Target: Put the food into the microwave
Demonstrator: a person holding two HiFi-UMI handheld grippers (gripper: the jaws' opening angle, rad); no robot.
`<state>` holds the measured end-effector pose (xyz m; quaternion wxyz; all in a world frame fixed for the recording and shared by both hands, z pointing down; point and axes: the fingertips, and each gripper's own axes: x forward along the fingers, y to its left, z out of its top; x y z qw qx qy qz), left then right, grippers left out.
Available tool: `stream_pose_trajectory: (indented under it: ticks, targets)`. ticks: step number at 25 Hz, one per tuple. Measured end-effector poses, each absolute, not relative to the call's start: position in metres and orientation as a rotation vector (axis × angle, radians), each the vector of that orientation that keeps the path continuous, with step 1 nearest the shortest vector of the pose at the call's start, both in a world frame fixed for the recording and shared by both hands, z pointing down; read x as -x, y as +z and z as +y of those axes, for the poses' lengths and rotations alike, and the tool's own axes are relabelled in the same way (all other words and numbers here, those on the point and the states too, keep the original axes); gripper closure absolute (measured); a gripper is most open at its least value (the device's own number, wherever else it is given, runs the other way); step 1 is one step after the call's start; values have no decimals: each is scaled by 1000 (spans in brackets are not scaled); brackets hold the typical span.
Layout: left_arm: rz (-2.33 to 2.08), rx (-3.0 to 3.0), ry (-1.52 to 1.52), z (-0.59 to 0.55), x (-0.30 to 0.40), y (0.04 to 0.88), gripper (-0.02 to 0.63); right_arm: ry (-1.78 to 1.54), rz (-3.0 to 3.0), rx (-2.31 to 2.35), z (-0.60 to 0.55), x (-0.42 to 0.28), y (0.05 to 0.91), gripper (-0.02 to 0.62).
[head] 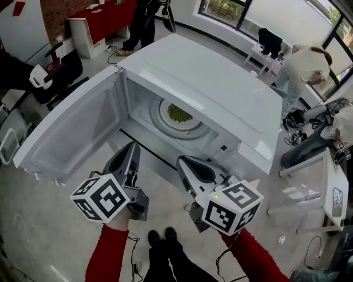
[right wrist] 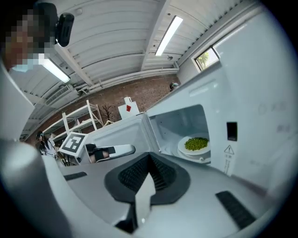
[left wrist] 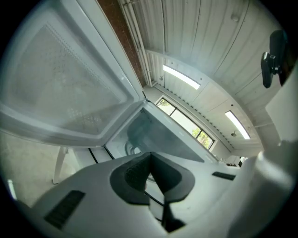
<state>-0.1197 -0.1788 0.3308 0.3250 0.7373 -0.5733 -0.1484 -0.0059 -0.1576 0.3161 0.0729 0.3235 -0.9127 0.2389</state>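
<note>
Now left hand-held gripper (head: 131,147) and right hand-held gripper (head: 183,163), both closed empty, aimed at open microwave (head: 220,93).

Food (head: 179,113) on a plate (head: 167,117) inside the microwave (head: 220,88) — its door (head: 71,135) out to the left.

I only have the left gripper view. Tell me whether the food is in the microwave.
Observer: Yes. The head view shows green food on a white plate inside the open microwave.
Operator: Report the right tool.
Observer: The right tool is shut with nothing between its jaws, in front of the cavity.
Operator: Name anything behind the microwave.
Observer: A person bends forward there, by the windows.
</note>
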Motion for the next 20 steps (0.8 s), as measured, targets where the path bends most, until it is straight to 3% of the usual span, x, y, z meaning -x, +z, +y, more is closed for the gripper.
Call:
stream_pose_trajectory:
  ticks: [9, 20]
  targets:
    - [-1497, -2071, -288, -116, 95, 282, 597, 674, -2869, -939, -106, -27, 268, 581]
    - [-1469, -2152, -90, -32, 64, 297, 597, 750, -2888, -946, -52, -70, 268, 581]
